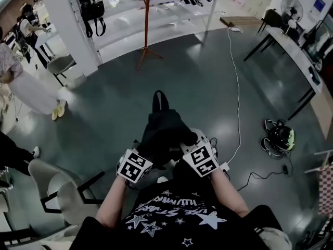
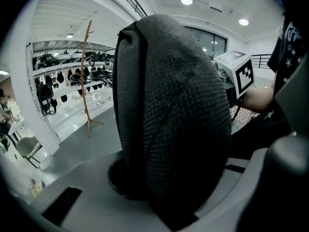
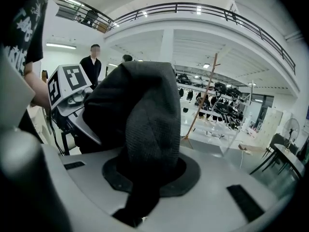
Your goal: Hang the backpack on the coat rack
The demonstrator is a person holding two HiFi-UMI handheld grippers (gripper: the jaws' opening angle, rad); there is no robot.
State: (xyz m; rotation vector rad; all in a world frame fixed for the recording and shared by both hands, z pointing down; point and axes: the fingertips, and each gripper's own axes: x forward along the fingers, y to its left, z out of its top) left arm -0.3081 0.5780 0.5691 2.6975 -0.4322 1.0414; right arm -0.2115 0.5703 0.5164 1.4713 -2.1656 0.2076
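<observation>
The person holds the black backpack (image 1: 164, 132) out in front, with the left hand-held gripper (image 1: 144, 152) and the right hand-held gripper (image 1: 186, 146) each pinched nearly closed on its mesh fabric. The wooden coat rack (image 1: 146, 25) stands well apart across the grey floor (image 1: 208, 98), beside white shelving (image 1: 119, 14).

Black backpack (image 1: 165, 132), woven mesh weave all over. Coat rack (image 1: 146, 25) reddish-brown against white shelves (image 1: 177, 17). Floor (image 1: 208, 98) glossy dark grey-green, white cable (image 1: 238, 87) across it. Black shirt (image 1: 177, 217), white stars.
</observation>
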